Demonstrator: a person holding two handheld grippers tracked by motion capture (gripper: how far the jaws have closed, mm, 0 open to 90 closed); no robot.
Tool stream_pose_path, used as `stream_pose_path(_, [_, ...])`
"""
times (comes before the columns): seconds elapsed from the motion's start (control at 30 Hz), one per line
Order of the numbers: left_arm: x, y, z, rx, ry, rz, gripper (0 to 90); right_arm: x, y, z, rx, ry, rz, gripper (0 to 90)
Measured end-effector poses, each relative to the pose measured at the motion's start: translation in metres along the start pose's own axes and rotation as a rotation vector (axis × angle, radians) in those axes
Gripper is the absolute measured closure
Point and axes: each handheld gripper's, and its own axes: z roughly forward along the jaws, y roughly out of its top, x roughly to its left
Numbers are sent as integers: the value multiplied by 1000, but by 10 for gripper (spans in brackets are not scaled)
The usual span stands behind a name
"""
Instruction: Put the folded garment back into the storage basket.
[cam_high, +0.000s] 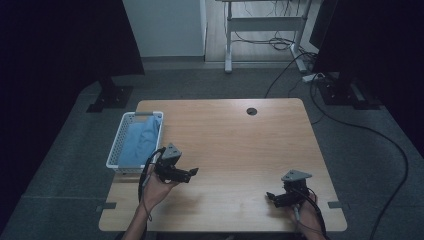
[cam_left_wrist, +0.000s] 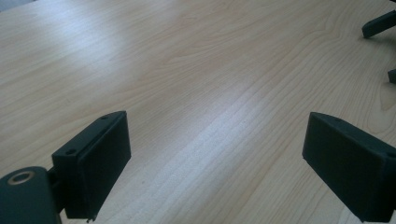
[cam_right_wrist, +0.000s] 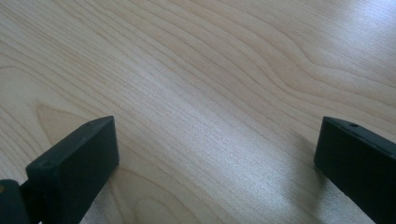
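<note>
My left gripper (cam_high: 191, 173) is held by a hand just right of the white basket (cam_high: 116, 145) and points toward the table's middle. In the left gripper view its jaws (cam_left_wrist: 215, 135) stand wide apart over bare wood, with nothing between them. The right gripper (cam_high: 270, 196) sits low near the table's front right and points left. Its jaws (cam_right_wrist: 217, 140) are also spread wide over bare wood and hold nothing. The right gripper's jaw tips (cam_left_wrist: 379, 23) show at the top right of the left gripper view.
The white basket holds a blue cloth (cam_high: 140, 139) at the table's left edge. A cable hole (cam_high: 251, 111) lies near the wooden table's (cam_high: 235, 145) far edge. Beyond it are a desk frame (cam_high: 265, 22), dark stands and cables on the floor.
</note>
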Motion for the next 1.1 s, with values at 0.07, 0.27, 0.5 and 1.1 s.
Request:
stream_pose_path(0.07, [-1, -4, 2, 1, 1, -1, 72, 0, 0, 0, -1, 0, 1, 0])
stream_pose_path(0.27, [-4, -18, 10, 18, 10, -4, 72, 0, 0, 0, -1, 0, 0, 0])
stream_pose_path(0.5, [-8, -33, 23, 62, 28, 4, 71, 0, 0, 0, 0, 0, 0, 0])
stream_pose_path(1.1, [-10, -64, 50, 106, 57, 1, 134, 0, 0, 0, 0, 4, -3, 0])
